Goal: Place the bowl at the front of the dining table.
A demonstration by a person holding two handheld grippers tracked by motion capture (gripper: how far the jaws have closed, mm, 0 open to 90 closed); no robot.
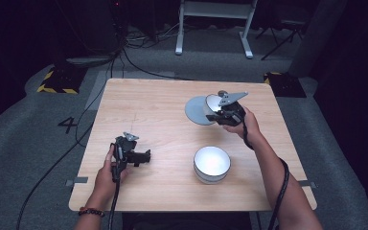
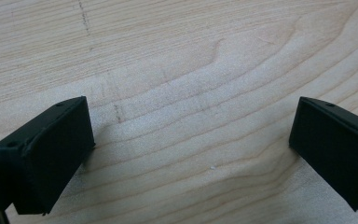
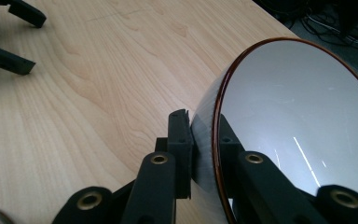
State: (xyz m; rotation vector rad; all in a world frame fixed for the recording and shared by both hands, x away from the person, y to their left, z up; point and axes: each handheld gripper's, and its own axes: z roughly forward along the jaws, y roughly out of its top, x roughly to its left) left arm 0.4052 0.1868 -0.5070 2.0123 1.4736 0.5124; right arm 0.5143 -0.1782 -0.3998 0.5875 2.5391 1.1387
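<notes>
My right gripper [image 1: 216, 113] [image 3: 201, 136] is shut on the rim of a bowl [image 1: 201, 110] [image 3: 298, 116] at the table's far right. One jaw presses the dark glossy outer wall and the other the grey inside. The bowl has a reddish rim and is tilted steeply onto its side. A second bowl [image 1: 212, 164] with a white inside stands upright nearer the front, right of centre. My left gripper [image 1: 145, 156] [image 2: 191, 154] is at the front left, open wide over bare wood. It is also in the right gripper view, far off as the left gripper [image 3: 10, 39].
The wooden table [image 1: 153, 120] has bare wood across its middle and left. Cables [image 1: 124, 57] run over the grey floor beyond the far edge, near a white frame [image 1: 215, 28]. Yellow-black striped blocks [image 1: 57, 81] sit off both far corners.
</notes>
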